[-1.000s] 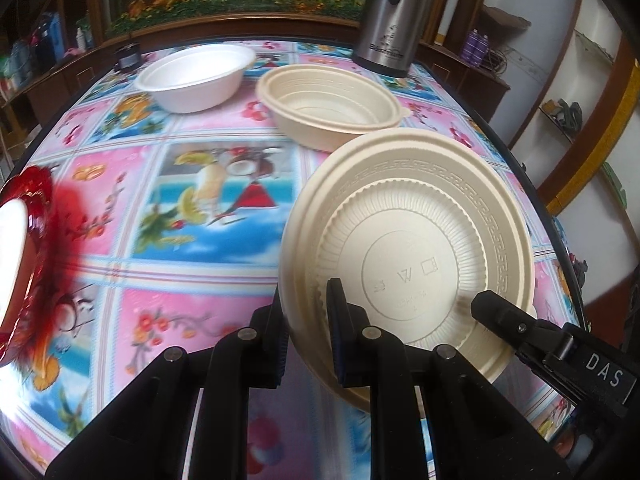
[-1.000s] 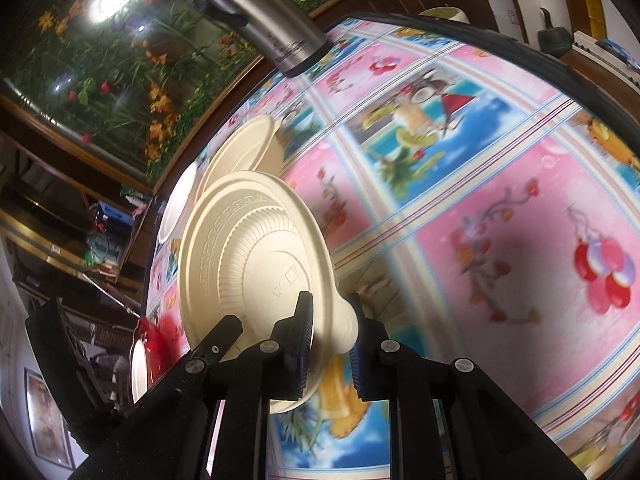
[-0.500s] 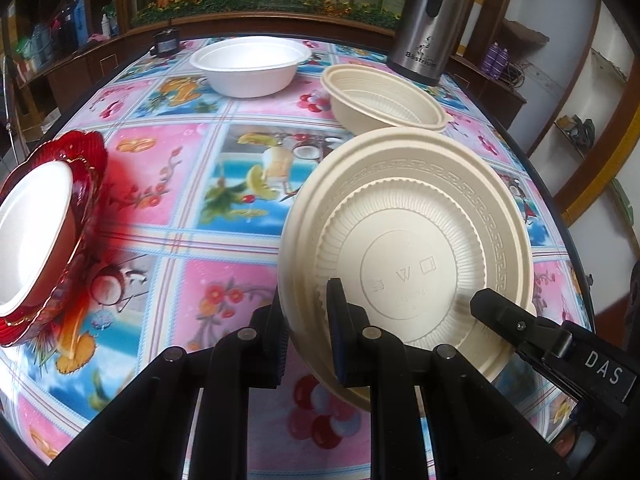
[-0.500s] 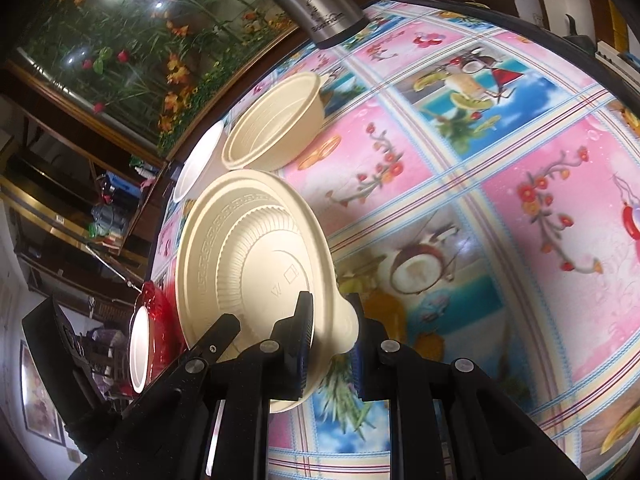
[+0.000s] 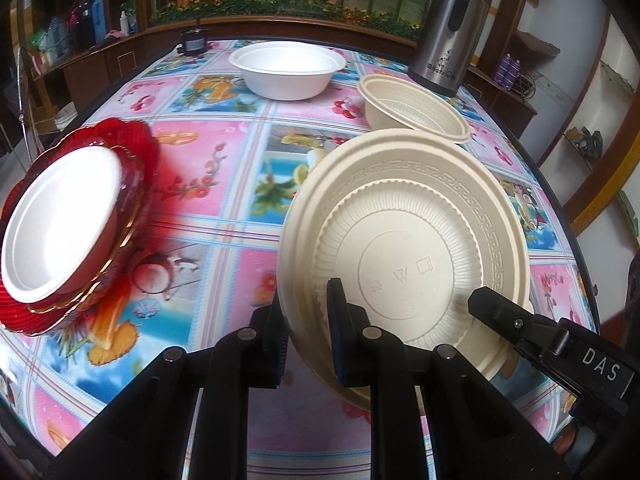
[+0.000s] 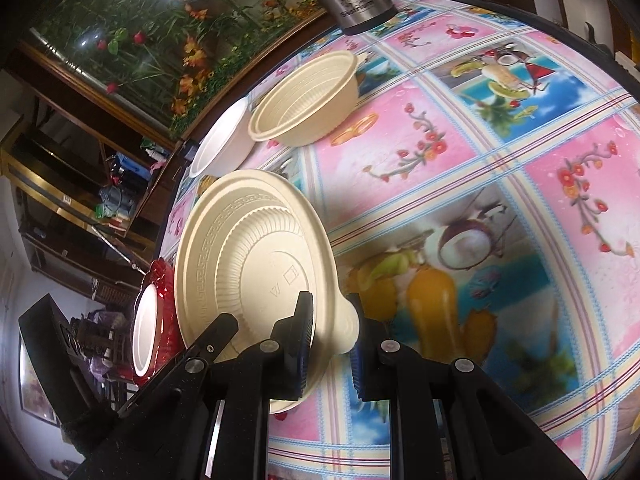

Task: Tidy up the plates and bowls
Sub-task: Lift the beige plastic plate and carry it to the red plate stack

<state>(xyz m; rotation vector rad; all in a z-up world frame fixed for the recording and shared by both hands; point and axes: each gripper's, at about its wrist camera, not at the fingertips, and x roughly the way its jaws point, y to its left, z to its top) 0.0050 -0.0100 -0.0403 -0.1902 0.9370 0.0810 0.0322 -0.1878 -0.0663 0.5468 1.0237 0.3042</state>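
Containers: a red plate [image 5: 132, 152] at the left of the table [image 5: 224, 168] carries a white plate [image 5: 60, 220], the pair tilted toward the camera. A white bowl [image 5: 286, 68] sits at the far side and a ribbed cream bowl [image 5: 416, 110] just to its right; nothing shows inside either.

Task object: a cream plate [image 5: 404, 240] is held on edge above the near right of the table, underside facing the cameras — fluted ribs, a key-pattern band round the rim, embossed marks at the centre. The left gripper [image 5: 306, 332] is clenched on the plate's near rim; the right gripper [image 6: 330, 332] is clenched on its opposite edge, at a small tab.

Surroundings: a steel flask [image 5: 452, 28] stands at the far right, beyond the cream bowl. The upright plate hides part of the floral tablecloth [image 6: 480, 160] behind it.
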